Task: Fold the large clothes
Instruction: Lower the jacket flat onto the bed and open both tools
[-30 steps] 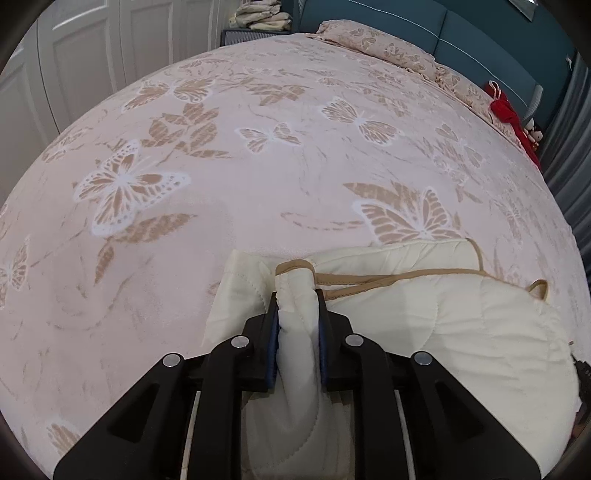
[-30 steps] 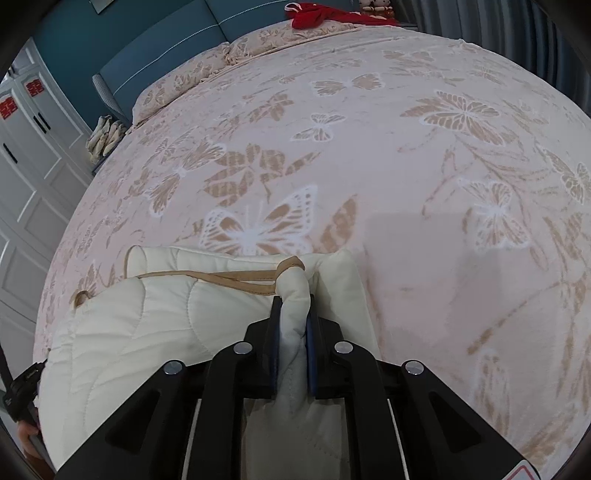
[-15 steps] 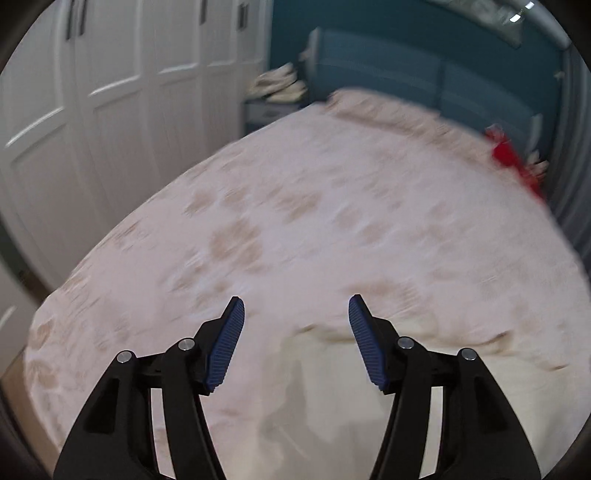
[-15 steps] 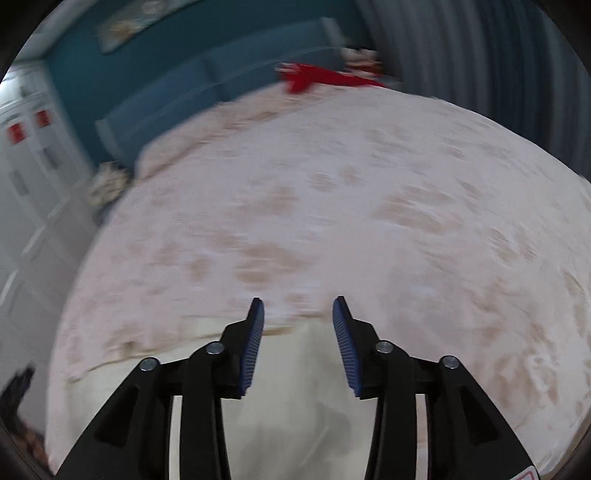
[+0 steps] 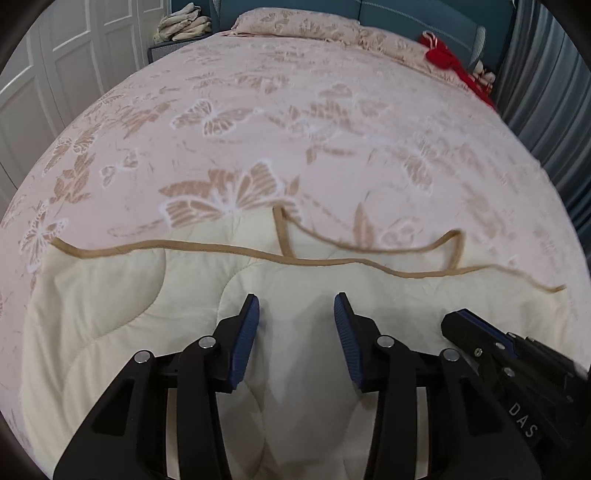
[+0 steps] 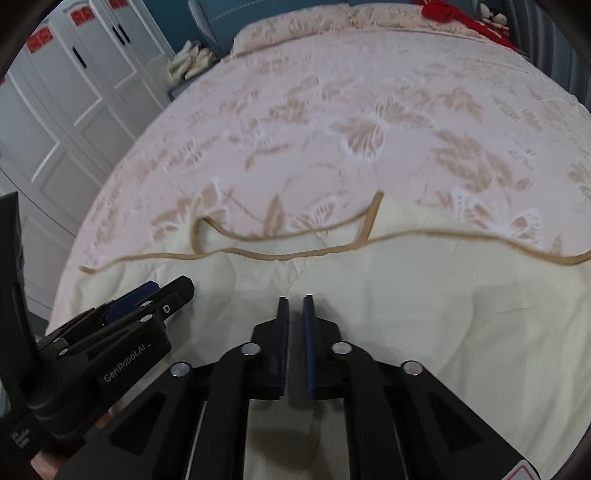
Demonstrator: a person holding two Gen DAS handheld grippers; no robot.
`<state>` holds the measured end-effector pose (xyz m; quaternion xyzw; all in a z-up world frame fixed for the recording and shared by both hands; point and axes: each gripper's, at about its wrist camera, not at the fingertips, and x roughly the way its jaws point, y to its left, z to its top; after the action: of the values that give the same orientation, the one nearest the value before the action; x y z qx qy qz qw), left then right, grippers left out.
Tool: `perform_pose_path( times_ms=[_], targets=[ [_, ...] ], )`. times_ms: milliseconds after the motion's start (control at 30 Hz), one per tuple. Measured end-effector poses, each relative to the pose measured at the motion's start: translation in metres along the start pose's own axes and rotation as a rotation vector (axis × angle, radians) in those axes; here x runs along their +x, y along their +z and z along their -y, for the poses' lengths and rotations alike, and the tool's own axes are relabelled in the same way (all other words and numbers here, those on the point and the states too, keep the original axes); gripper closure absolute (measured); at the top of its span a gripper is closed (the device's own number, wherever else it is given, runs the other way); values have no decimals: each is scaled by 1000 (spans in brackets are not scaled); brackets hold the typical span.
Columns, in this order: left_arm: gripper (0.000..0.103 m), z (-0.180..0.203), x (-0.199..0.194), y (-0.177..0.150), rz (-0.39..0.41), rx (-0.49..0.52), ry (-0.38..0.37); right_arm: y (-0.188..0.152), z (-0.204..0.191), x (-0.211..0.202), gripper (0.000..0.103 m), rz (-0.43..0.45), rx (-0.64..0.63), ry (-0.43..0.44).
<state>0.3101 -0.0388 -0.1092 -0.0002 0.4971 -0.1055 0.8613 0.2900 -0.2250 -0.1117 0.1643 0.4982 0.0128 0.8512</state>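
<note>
From the left wrist view, the left gripper (image 5: 296,321) hangs over a cream quilted comforter (image 5: 122,314) with its blue pads apart and closing, no fabric pinched between them. The comforter lies directly below and ahead of the fingers, spread on a butterfly-print bedspread (image 5: 295,129). Its tan-piped edge (image 5: 184,246) runs crosswise, left to right, just beyond the fingertips; two small flaps of the layer beneath peek past that edge. The right gripper (image 5: 465,321) enters from the lower right, close beside the left one, so both hands sit about equally near the piped edge. Beyond the comforter, a matching pillow (image 5: 295,22) lies at the head of the bed, a red garment (image 5: 443,55) at the far right corner, white wardrobe doors (image 5: 55,74) to the left.

From the right wrist view, the right gripper (image 6: 294,306) is clenched on nothing, its pads all but touching above the cream comforter (image 6: 443,314). The same tan-piped edge (image 6: 295,254) crosses ahead of it, its long run lying square to the fingers. The left gripper (image 6: 147,295) shows at lower left, over the comforter's left part. The next fold likely turns on that crosswise edge, which either hand could reach. The bedspread (image 6: 332,92) stretches away to a teal headboard (image 6: 258,11).
</note>
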Motion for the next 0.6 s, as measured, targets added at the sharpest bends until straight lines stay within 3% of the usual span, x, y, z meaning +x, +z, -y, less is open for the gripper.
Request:
perform_pose_path(
  times_ms=[300, 600],
  targets=[
    [62, 9, 24, -11, 22, 49, 56, -8, -1, 35, 103, -30, -15, -16],
    [62, 18, 31, -18, 73, 87, 110, -12, -3, 46, 103, 7, -30, -25]
  ],
)
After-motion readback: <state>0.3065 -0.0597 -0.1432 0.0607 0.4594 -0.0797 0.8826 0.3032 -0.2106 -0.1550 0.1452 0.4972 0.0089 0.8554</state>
